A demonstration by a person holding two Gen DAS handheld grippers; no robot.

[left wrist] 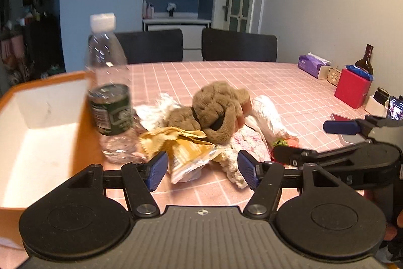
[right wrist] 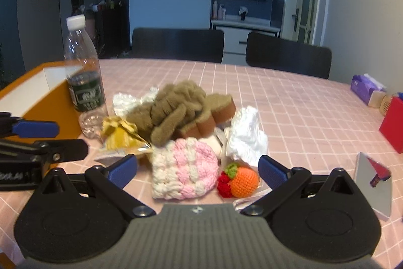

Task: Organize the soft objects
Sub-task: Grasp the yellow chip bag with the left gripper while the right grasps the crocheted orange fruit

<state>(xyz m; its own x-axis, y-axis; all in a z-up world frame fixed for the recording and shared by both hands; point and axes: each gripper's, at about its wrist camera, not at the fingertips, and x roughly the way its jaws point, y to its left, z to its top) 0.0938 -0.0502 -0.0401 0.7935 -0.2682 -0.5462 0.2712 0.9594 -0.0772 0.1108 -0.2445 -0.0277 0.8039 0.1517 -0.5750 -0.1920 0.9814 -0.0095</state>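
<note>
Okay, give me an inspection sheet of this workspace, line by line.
Surface: table under a pink grid cloth.
Job's things: brown plush toy, pink-and-white crochet piece, orange crochet fruit and white cloth heaped together; orange box, white inside, at left.
Clutter: water bottle upright beside the box; yellow snack wrapper; tissue pack; red box.
Grippers: left gripper and right gripper both open, holding nothing.
Cables: nothing seen.
Surroundings: two dark chairs behind the table.

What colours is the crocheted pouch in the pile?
Pink and cream patches on the crocheted pouch, clearest in the right wrist view.
</note>
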